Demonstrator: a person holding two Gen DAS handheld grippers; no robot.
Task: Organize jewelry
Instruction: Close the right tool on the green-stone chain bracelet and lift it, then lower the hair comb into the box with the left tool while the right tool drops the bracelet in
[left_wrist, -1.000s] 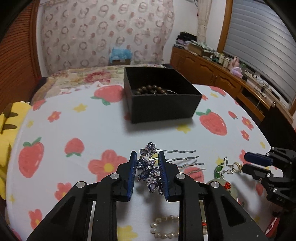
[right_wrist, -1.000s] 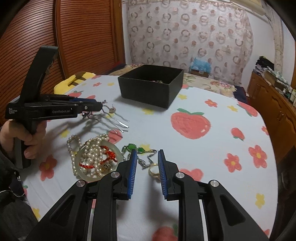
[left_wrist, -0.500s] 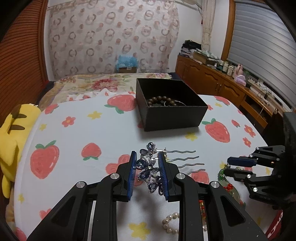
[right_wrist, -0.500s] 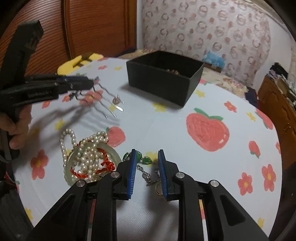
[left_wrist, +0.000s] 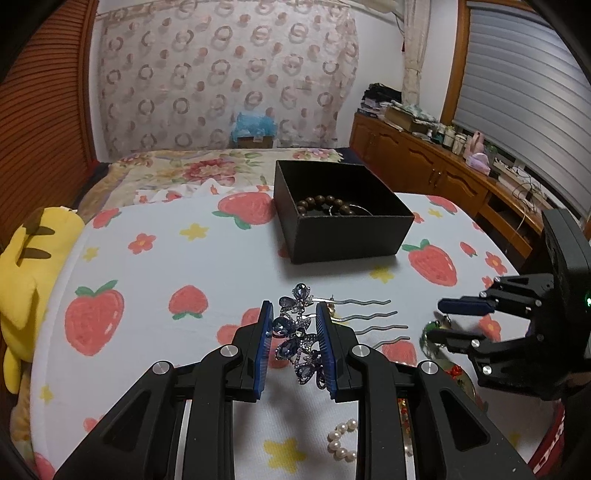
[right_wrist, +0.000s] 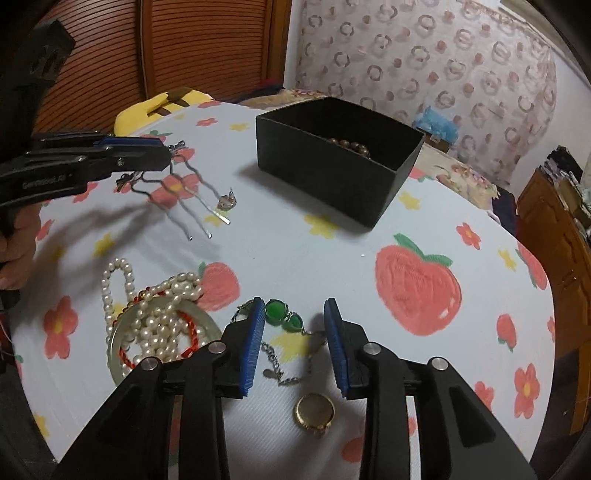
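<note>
My left gripper (left_wrist: 293, 345) is shut on a blue jewelled hair comb (left_wrist: 297, 332) and holds it above the table, prongs pointing right; it also shows in the right wrist view (right_wrist: 184, 199). The black box (left_wrist: 343, 214) with a brown bead bracelet (left_wrist: 321, 205) inside stands beyond it. My right gripper (right_wrist: 295, 345) is open, low over a green-stone chain bracelet (right_wrist: 282, 314) that lies between its fingers. A gold ring (right_wrist: 314, 410) lies just below it. A pearl necklace (right_wrist: 155, 314) is piled on a pale bangle with red cord.
The table has a strawberry-print cloth (left_wrist: 155, 258). A small earring (right_wrist: 227, 201) lies near the comb's prongs. A yellow plush toy (left_wrist: 26, 266) sits at the table's left edge. A bed and wooden cabinets stand behind.
My left gripper has lifted the hair comb and pulled back from the box. My right gripper has opened wider and dropped lower over the green bracelet.
</note>
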